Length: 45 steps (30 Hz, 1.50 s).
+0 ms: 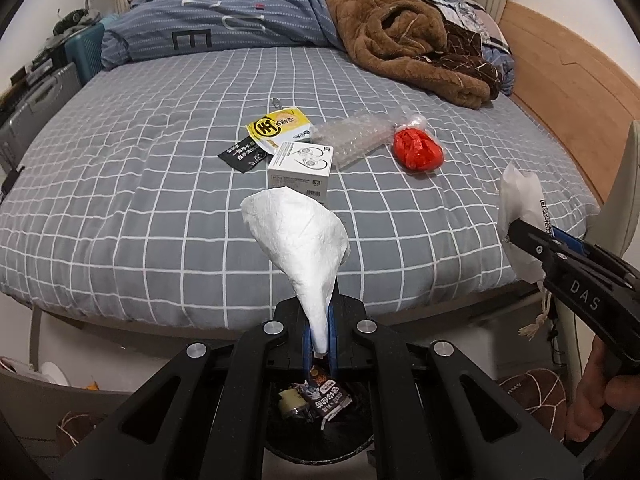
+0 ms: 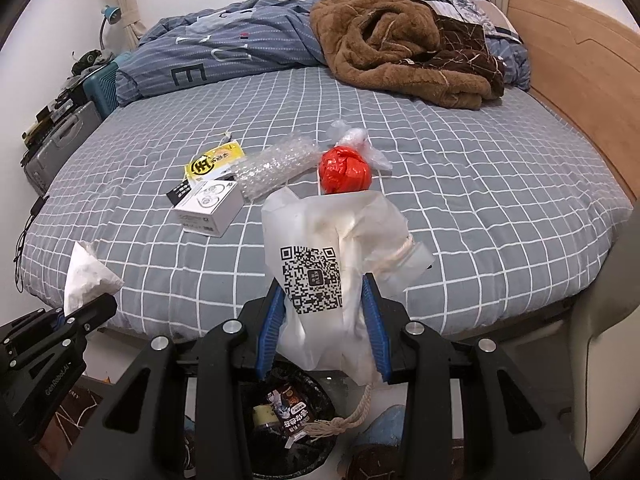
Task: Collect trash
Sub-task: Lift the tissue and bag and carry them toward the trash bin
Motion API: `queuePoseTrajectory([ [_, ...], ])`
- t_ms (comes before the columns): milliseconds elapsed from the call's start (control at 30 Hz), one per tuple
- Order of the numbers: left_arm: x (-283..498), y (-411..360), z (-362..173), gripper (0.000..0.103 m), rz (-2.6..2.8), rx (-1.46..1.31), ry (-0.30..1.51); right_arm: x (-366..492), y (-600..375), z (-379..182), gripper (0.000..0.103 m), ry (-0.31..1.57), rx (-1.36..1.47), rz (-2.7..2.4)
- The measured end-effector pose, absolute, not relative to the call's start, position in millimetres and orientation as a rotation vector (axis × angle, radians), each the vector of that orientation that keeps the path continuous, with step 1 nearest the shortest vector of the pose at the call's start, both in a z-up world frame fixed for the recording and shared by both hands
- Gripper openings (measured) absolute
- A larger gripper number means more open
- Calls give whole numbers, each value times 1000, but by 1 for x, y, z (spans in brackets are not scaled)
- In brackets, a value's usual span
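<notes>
My left gripper (image 1: 320, 344) is shut on a white tissue (image 1: 298, 236) and holds it over a black trash bin (image 1: 320, 440) on the floor at the bed's foot. My right gripper (image 2: 322, 328) is shut on a white drawstring bag with a QR code (image 2: 320, 264), also above the bin (image 2: 292, 412), which holds wrappers. The bag also shows at the right of the left wrist view (image 1: 520, 208). On the bed lie a red plastic ball (image 2: 344, 174), bubble wrap (image 2: 272, 164), a white earphone box (image 2: 210, 206), a yellow packet (image 2: 212, 162) and a black wrapper (image 1: 242, 154).
The grey checked bed (image 1: 160, 200) carries a brown blanket (image 1: 404, 40) and a blue striped duvet (image 1: 224, 20) at the far side. A wooden headboard (image 2: 580, 80) runs along the right. Cases and boxes (image 1: 36, 96) stand at the left wall.
</notes>
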State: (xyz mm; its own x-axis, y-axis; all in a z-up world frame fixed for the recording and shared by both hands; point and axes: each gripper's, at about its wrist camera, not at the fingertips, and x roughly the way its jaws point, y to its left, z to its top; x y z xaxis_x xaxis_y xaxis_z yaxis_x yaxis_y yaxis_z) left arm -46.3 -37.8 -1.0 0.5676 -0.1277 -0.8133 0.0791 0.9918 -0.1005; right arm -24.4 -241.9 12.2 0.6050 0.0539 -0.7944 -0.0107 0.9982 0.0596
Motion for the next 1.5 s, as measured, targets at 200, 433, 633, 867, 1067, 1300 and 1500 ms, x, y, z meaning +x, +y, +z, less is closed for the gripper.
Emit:
queuePoseTrajectory([
  [200,-58,-33,-1,5,-116,-61,960,-39,-236,10,37,922,55,44],
  [433,-73,-30,1,5,-112,-65,954,-58,-231,13,37,917,53,55],
  [633,-90,-31,6,5,-109,-53,941,-72,-228,18,37,908,56,62],
  [867,-113,-30,2,5,-103,-48,939,-95,-224,15,37,912,71,73],
  [1067,-127,-28,-18,5,-105,-50,968,-103,-222,-4,37,942,65,78],
  [1300,-131,-27,-54,5,-112,-66,1030,-110,-219,-40,37,988,58,79],
  [1500,-134,-24,-80,5,-128,-92,1058,-116,-218,-72,37,1024,63,80],
])
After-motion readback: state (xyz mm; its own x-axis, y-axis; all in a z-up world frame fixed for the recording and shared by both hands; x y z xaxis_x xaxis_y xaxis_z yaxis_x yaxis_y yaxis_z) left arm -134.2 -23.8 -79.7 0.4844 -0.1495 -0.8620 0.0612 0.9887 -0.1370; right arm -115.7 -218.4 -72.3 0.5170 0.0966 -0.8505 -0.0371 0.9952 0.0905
